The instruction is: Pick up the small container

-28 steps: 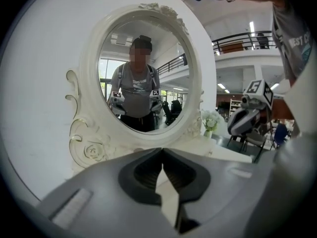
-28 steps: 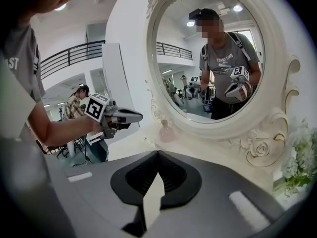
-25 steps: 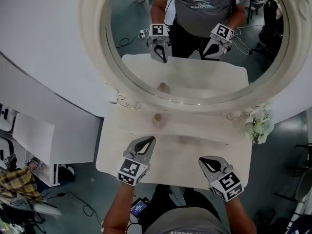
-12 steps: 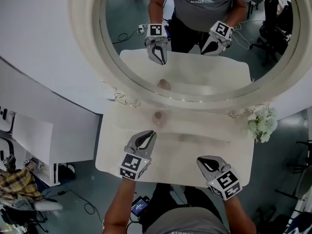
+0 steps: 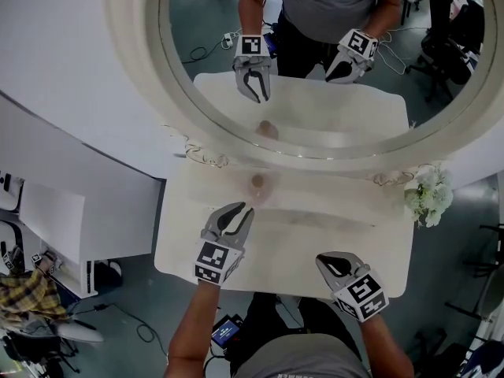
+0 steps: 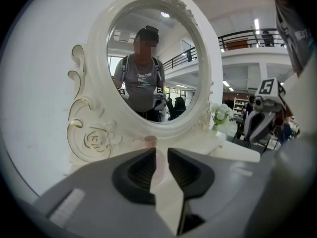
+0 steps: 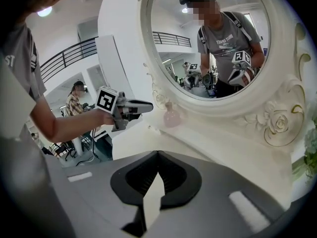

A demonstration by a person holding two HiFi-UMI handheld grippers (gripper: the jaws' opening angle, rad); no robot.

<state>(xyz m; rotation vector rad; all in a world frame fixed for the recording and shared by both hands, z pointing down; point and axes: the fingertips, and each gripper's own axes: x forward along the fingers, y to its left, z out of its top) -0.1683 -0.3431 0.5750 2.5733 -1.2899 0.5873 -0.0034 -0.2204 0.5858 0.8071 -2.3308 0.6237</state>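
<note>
The small container [image 5: 257, 184], a pale pink bottle, stands on the white vanity table [image 5: 378, 242] just below the mirror's frame. My left gripper [image 5: 240, 210] hovers a short way in front of it and points at it. Its jaws have just been opening and stand slightly open with nothing between them. In the left gripper view the container [image 6: 150, 142] shows just beyond the narrow gap of the left gripper [image 6: 161, 155]. My right gripper [image 5: 329, 260] is shut and empty over the table's front right. The right gripper view shows the container [image 7: 172, 117] far ahead to the left.
A big round mirror [image 5: 315, 53] in an ornate white frame rises behind the table and reflects the person and both grippers. White flowers [image 5: 429, 199] sit at the table's right end. A white cabinet [image 5: 55, 219] stands on the floor at the left.
The left gripper's jaws went from shut to a narrow gap, and it edged closer to the container. The right gripper stayed shut and shifted only slightly.
</note>
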